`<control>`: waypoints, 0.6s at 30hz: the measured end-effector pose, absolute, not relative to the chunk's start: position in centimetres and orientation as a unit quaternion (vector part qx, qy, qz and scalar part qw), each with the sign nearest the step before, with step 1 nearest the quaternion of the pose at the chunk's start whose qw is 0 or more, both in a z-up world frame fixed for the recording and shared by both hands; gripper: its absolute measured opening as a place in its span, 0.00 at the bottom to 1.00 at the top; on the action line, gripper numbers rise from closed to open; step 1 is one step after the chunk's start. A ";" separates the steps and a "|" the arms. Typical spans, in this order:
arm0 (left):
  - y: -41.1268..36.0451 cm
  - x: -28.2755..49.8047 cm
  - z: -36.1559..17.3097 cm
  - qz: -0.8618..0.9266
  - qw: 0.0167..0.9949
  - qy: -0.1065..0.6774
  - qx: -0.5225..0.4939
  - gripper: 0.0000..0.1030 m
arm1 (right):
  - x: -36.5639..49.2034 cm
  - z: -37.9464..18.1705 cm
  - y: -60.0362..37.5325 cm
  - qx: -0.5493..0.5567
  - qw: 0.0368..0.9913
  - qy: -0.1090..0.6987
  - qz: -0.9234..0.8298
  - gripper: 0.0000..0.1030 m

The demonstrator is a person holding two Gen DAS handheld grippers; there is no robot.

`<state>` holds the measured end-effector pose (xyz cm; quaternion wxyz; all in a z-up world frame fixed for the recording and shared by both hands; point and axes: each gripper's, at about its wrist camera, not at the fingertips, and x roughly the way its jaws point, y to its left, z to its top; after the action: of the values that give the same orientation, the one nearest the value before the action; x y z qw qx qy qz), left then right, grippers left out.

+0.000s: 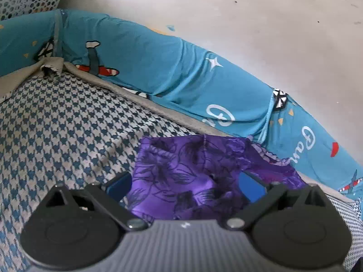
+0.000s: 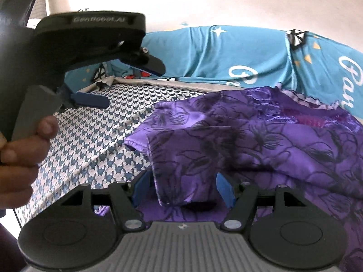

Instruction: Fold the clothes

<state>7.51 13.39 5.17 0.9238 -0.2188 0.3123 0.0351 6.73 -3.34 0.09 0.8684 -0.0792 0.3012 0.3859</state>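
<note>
Left gripper hovers with jaws spread wide over the near part of the purple garment, its blue pads clear of the cloth, nothing clamped; the garment lies on the houndstooth cover, just short of the teal bedsheet heaped along the cover's far edge, with a white basket beyond the sheet's left end. From the right wrist, the right gripper stands half open around a turned-over flap of the garment; the pads flank the flap, but whether they press on it cannot be told. To fold well, the right jaws should, by this reading, close on the flap's full thickness near its edge and carry it level over the garment's body, while the left pins or takes the matching corner so the slippery cloth does not drag across the cover. Only the right view shows the left gripper from outside, gaping and empty above the cover left of the garment, with the hand on its grip, and the folded flap; only the left view shows the basket.
</note>
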 end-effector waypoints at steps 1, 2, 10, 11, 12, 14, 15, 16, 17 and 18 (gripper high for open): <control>13.5 7.5 5.1 0.038 0.924 0.312 -0.219 0.98 | 6.8 -0.1 -3.1 -0.083 0.869 0.300 0.386 0.63; 13.6 7.4 5.1 0.041 0.923 0.313 -0.220 0.98 | 6.8 -0.3 -2.9 -0.088 0.869 0.300 0.385 0.63; 14.0 7.7 4.9 0.049 0.918 0.321 -0.227 0.98 | 7.1 -1.6 -1.5 -0.119 0.867 0.297 0.381 0.63; 14.0 7.7 4.8 0.050 0.918 0.321 -0.228 0.98 | 7.1 -1.7 -1.5 -0.118 0.868 0.297 0.379 0.63; 14.1 7.7 4.8 0.051 0.918 0.321 -0.229 0.98 | 7.2 -1.8 -1.5 -0.115 0.869 0.297 0.378 0.62; 14.1 7.7 4.8 0.054 0.917 0.323 -0.229 0.99 | 7.4 -1.8 -1.7 -0.103 0.872 0.301 0.373 0.54; 14.1 7.7 4.7 0.055 0.916 0.323 -0.230 0.99 | 7.6 -1.7 -1.9 -0.097 0.874 0.302 0.369 0.48; 14.2 7.7 4.7 0.056 0.916 0.324 -0.230 1.00 | 7.8 -1.7 -2.0 -0.092 0.875 0.304 0.365 0.39; 14.2 7.7 4.7 0.057 0.916 0.325 -0.230 1.00 | 7.9 -1.6 -2.2 -0.087 0.877 0.305 0.360 0.34; 14.2 7.7 4.6 0.058 0.915 0.326 -0.230 1.00 | 8.1 -1.6 -2.3 -0.081 0.879 0.308 0.356 0.26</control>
<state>7.75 14.24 4.64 0.9152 -0.2304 0.3255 0.0580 8.12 -2.33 -1.57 0.8786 -0.0811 0.3076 0.3562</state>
